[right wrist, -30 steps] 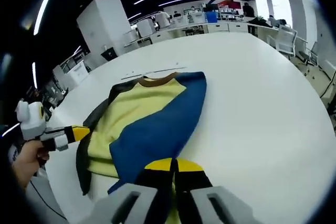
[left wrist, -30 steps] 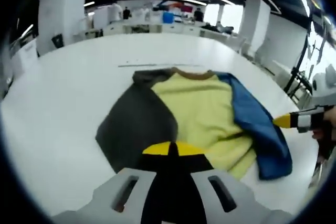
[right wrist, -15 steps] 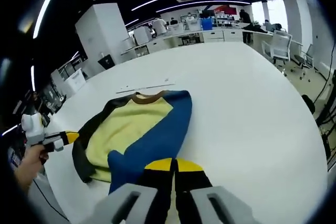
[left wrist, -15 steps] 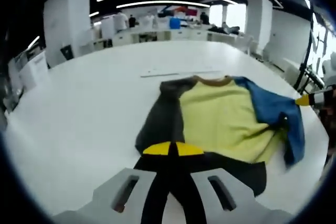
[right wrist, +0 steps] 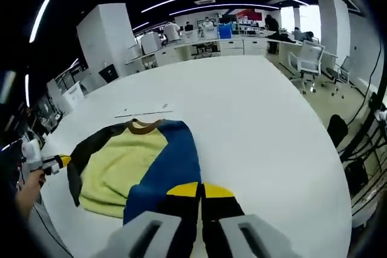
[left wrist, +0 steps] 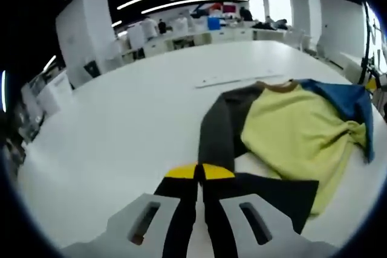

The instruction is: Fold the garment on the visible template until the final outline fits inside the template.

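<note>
My left gripper (left wrist: 199,173) pinches the garment's (left wrist: 290,137) dark sleeve, my right gripper (right wrist: 200,190) its blue sleeve; it lies spread on the counter (right wrist: 266,125), folding barely begun.

The template (right wrist: 145,111) — a faint strip beyond the garment (right wrist: 130,164) — is too small to make out.

White office chair (right wrist: 310,60) beside table (right wrist: 260,119).

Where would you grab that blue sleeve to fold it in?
Probably near the cuff end of the blue sleeve, coming in from the garment's outer side. It lies long and flat along the yellow body, so its free end lifts and swings easiest; the right gripper is there.
</note>
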### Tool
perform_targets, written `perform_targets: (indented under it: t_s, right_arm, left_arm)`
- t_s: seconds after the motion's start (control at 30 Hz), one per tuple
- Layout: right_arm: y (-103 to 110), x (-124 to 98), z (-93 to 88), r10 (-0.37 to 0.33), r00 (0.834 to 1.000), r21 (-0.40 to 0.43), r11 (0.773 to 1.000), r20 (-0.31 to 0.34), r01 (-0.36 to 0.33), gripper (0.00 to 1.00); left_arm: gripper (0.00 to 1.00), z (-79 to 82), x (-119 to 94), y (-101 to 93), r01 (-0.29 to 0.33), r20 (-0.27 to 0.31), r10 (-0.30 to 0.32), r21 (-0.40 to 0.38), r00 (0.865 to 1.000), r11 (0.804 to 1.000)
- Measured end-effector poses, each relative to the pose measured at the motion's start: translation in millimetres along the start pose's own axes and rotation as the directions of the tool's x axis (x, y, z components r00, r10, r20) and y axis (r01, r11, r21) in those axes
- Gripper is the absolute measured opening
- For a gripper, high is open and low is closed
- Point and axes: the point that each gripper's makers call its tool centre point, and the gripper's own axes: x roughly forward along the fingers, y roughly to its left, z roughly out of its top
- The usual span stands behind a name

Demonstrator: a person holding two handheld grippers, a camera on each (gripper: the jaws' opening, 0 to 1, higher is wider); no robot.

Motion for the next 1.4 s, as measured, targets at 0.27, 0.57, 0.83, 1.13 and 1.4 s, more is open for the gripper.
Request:
perform_targets:
  t_s: [0.27,0.57,0.83,1.13,1.4]
  right_arm:
    - [-29.7,11.5,4.1,-0.067,0.997,-0.081,0.995,-0.042,0.063,0.00]
    - [-64.3,33.6,6.4,-0.144,0.985,-0.172,0.977,-0.094,0.126,0.00]
    - [-85.8,50.5,8.1,-0.227,0.966,-0.275,0.943,-0.122,0.187,0.00]
    - [-102.4,77.0,-2.3,-0.267,0.951,-0.307,0.928,-0.158,0.209,0.00]
    - [-110.3,86.1,-0.9,-0.276,0.951,-0.259,0.937,-0.140,0.234,0.00]
  left_arm:
    - [0.00,-2.7,8.4,10.1,-0.017,-0.020,0.017,0.023,1.000,1.000]
    - [0.00,-6.1,24.9,21.9,-0.009,-0.044,0.012,0.053,0.999,0.999]
    - [0.00,-7.1,35.8,32.5,-0.026,-0.060,0.030,0.070,0.998,0.997]
    - [0.00,-9.4,42.0,40.8,-0.046,-0.080,0.052,0.076,0.995,0.996]
    - [0.00,-9.8,48.3,51.3,-0.071,-0.089,0.079,0.096,0.993,0.993]
